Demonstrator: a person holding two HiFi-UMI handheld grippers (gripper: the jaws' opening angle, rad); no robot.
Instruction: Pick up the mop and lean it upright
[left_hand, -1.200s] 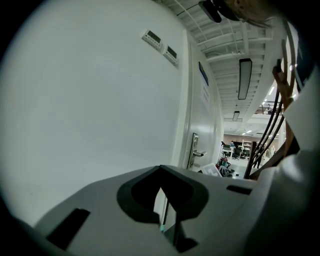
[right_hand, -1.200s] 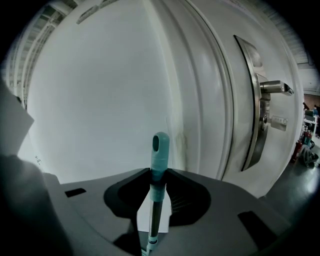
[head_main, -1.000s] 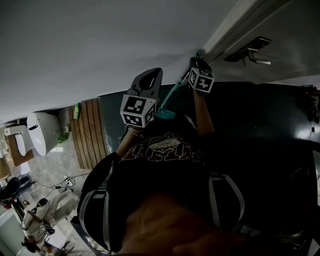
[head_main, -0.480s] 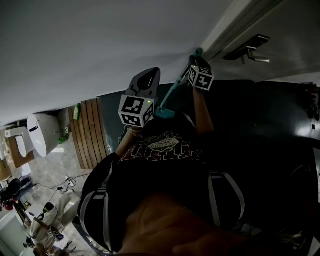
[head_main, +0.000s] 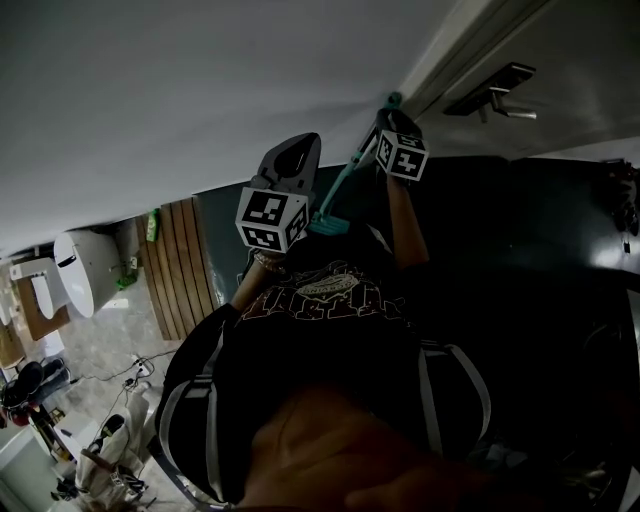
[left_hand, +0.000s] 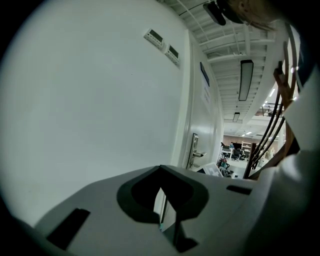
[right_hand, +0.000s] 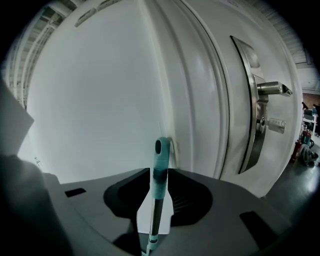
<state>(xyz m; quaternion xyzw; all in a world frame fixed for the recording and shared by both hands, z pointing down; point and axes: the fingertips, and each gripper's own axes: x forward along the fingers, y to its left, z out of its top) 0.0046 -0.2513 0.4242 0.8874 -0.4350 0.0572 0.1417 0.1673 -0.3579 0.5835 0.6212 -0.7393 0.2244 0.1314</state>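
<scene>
Though dim overhead, mop (right_hand: 159, 167) seemingly gripped.

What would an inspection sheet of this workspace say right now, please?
Surface: white wall beside a door; pale floor.
Job's things: mop handle, tip near the wall; contact unclear.
Clutter: small items on the floor, too blurred to name.
Grippers: right gripper claw shut on the mop handle; left gripper claw tips together, empty.
Cables: loose cable on the floor.
Surroundings: door handle; wooden slats.
</scene>
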